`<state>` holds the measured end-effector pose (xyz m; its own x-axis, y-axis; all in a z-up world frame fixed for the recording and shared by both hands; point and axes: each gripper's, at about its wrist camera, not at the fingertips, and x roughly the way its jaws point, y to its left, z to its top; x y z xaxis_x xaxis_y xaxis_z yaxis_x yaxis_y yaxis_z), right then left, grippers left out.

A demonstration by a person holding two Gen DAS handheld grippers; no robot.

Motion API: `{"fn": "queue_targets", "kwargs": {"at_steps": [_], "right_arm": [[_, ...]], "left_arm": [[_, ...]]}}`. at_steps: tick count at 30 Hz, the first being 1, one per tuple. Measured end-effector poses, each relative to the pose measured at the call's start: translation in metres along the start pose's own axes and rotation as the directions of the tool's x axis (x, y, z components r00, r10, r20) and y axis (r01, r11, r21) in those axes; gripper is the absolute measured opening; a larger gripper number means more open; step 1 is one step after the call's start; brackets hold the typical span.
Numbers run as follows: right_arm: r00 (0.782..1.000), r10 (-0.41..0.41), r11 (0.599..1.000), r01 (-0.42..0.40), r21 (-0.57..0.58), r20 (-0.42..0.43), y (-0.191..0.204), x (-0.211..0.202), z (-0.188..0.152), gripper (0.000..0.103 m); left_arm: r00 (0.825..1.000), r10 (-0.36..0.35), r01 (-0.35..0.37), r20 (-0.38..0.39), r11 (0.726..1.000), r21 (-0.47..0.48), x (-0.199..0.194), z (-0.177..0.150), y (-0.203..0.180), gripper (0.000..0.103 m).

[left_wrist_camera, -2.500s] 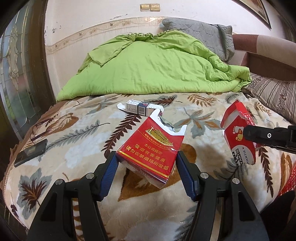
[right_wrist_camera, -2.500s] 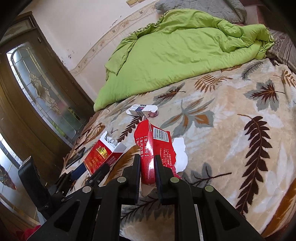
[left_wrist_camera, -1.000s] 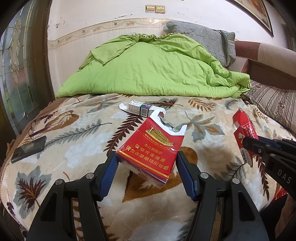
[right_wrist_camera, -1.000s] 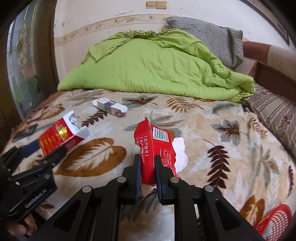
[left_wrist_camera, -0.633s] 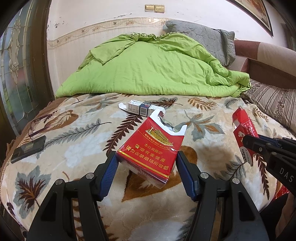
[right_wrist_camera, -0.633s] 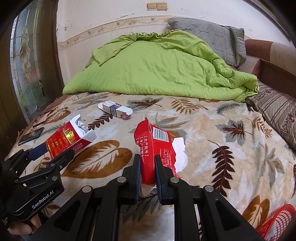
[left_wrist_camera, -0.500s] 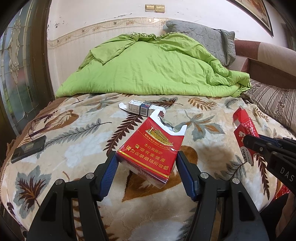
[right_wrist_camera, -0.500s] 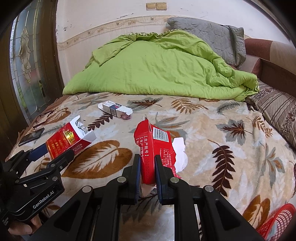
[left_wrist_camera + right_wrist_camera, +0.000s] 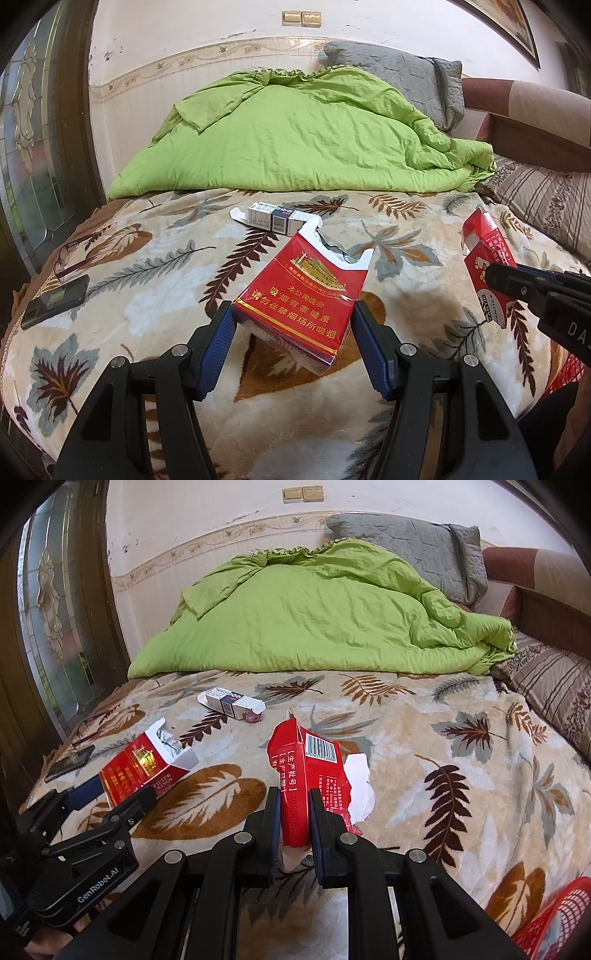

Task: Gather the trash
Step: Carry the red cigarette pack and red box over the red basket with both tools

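Note:
My left gripper [image 9: 293,325] is shut on a red cigarette pack [image 9: 303,295] with an open torn top, held above the bed. The pack also shows in the right wrist view [image 9: 144,768]. My right gripper [image 9: 293,805] is shut on a torn red box with a barcode [image 9: 310,771], also held above the bed; it shows at the right of the left wrist view [image 9: 487,266]. A small white and blue box [image 9: 273,219] lies on the leaf-patterned blanket [image 9: 147,280] further back, also in the right wrist view [image 9: 232,701].
A green quilt [image 9: 295,140] and grey pillow [image 9: 399,74] are piled at the bed's head. A dark phone [image 9: 55,301] lies at the left edge. A red mesh basket [image 9: 554,919] stands low at the right. A striped pillow [image 9: 550,686] lies right.
Both grippers keep hold of their boxes. The right gripper swung from facing left to facing the bed's head, then steadied. The left gripper has barely moved.

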<state>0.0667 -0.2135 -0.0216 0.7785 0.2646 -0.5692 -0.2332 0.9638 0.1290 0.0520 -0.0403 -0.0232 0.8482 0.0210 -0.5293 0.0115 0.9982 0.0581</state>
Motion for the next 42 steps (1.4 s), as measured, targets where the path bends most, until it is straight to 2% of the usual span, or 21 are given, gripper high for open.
{"fn": "queue_targets", "kwargs": {"at_steps": [16,22,28,31,34,38,40,42], "right_arm": [[0.998,0.058,0.994,-0.059,0.093,0.005,-0.019,-0.019,-0.003,0.016],[0.995,0.087,0.979,-0.094,0.181,0.050,-0.048,-0.051,-0.003,0.016],[0.994,0.020,0.962,-0.048,0.268,0.108,-0.106,-0.109,-0.010,0.016],[0.994,-0.034,0.947,-0.002,0.321,0.106,-0.139,-0.135,-0.022,0.016],[0.992,-0.093,0.914,0.052,0.401,0.083,-0.180,-0.167,-0.039,0.016],[0.986,-0.149,0.877,0.099,0.470,0.070,-0.217,-0.207,-0.062,0.016],[0.981,-0.180,0.860,0.121,0.496,0.072,-0.231,-0.225,-0.071,0.016],[0.978,-0.199,0.839,0.133,0.528,0.070,-0.244,-0.239,-0.078,0.016]], "left_arm": [[1.000,-0.004,0.004,-0.006,0.999,0.042,-0.001,-0.003,-0.015,0.063],[0.998,-0.062,0.062,0.006,0.996,0.057,-0.012,0.000,-0.026,0.063],[0.983,-0.181,0.178,0.020,0.979,0.097,-0.032,0.009,-0.058,0.063],[0.966,-0.258,0.250,0.035,0.958,0.142,-0.049,0.015,-0.086,0.063],[0.937,-0.346,0.334,0.041,0.924,0.185,-0.067,0.023,-0.117,0.063],[0.874,-0.486,0.473,0.000,0.851,0.229,-0.088,0.029,-0.168,0.063],[0.837,-0.547,0.537,-0.033,0.806,0.252,-0.096,0.031,-0.195,0.063],[0.790,-0.608,0.605,-0.078,0.751,0.264,-0.106,0.029,-0.225,0.063]]}}
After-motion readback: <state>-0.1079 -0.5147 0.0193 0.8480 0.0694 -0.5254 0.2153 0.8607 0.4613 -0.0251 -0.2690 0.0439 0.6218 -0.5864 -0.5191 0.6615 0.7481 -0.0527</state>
